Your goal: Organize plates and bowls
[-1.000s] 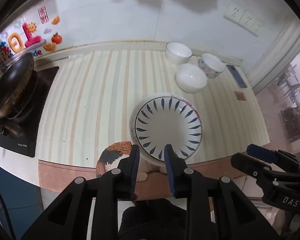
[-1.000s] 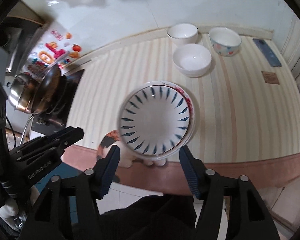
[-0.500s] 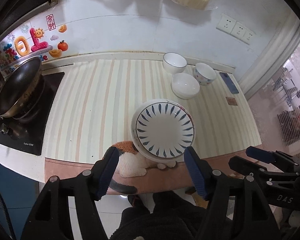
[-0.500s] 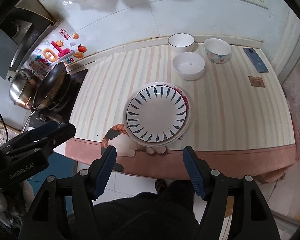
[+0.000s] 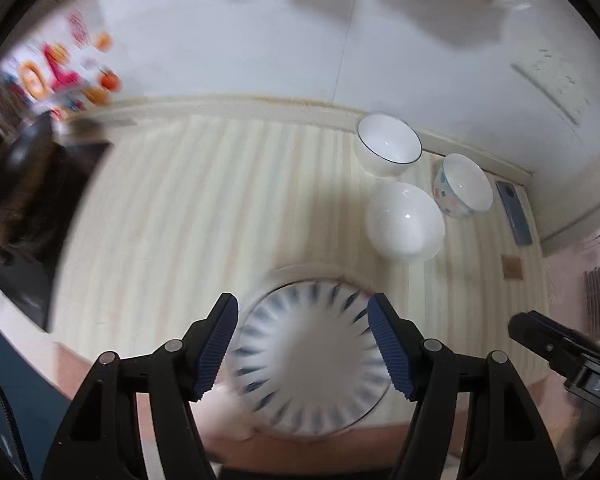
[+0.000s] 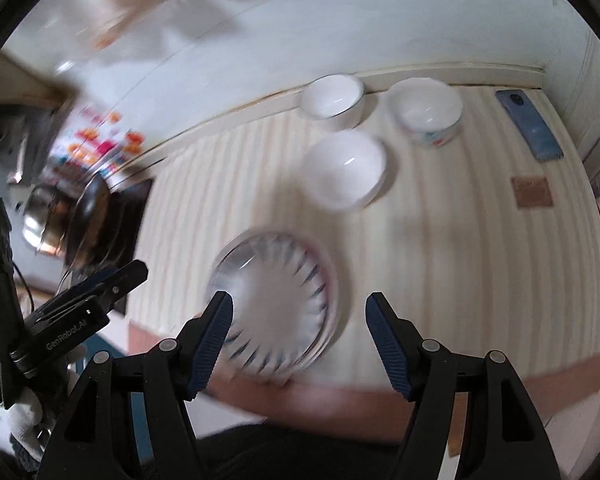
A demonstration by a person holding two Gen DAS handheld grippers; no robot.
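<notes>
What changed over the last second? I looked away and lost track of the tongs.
The left tongs have just opened, letting go of the plate stack at its near rim; both tongs then swung over the counter. The right tongs widened slightly, empty. The three bowls stayed put.

I can read "GenRobot.AI" in pale letters on the body of the left gripper (image 6: 74, 330), seen from my right wrist camera. From the left wrist camera, "DAS" shows on the right gripper (image 5: 598, 386). The colourful wall stickers (image 5: 56, 76) are too blurred to read.
</notes>
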